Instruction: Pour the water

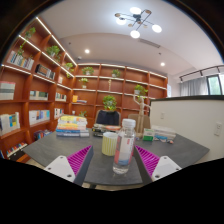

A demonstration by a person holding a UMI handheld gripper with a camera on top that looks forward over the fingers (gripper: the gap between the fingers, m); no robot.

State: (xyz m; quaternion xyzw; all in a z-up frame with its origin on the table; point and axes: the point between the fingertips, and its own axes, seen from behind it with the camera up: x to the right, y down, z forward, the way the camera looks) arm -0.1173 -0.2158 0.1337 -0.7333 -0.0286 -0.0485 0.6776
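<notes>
In the gripper view, the gripper points across a dark grey rectangular table in a room lined with wooden bookshelves. Its two fingers are spread wide and released, gripping nothing; the magenta pads on their inner faces show at either side.

A tall clear plastic water bottle with a pale cap stands upright on the table, between the two fingers with a gap at each side, a little nearer the right one. It rests on the table on its own.

Just behind the bottle and slightly to its left stands a short yellowish-green translucent cup, upright, partly overlapped by the bottle in this view; whether they touch cannot be told.

Further left of the bottle, toward the table's far edge, lies a low stack of colourful books. Beyond the bottle, a blue chair back shows behind the table. To the right of the bottle, near the far edge, lies a small flat greenish object, too small to identify.

A green potted plant stands on the wooden shelving behind the chair.
</notes>
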